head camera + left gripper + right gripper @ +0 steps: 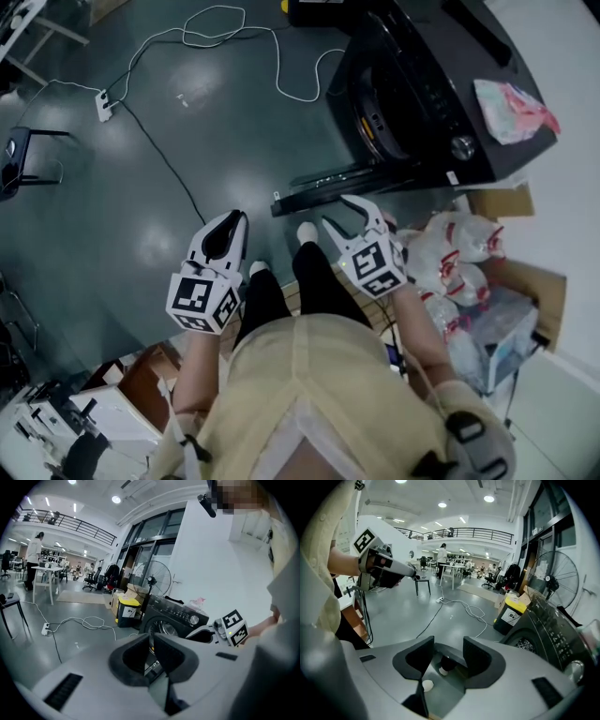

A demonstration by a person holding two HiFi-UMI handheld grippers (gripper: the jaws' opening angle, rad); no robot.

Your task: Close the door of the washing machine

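Note:
The black front-loading washing machine (422, 94) stands at the upper right of the head view. Its round door (337, 187) hangs open toward me, seen edge-on as a dark slab low in front of the drum. My left gripper (241, 219) hovers over the floor, left of the door, jaws shut and empty. My right gripper (339, 213) is open and empty, its tips just short of the door's edge. The left gripper view looks past the shut left gripper (151, 641) at the machine (173, 616). In the right gripper view the right gripper (449, 651) is open above the floor.
A pink-and-white bag (514, 111) lies on the machine's top. Plastic bags of bottles (459, 258) and cardboard boxes (525, 286) crowd the right. A white cable with a power strip (103, 103) crosses the floor. A yellow-lidded bin (127, 611) and a standing fan (154, 581) flank the machine.

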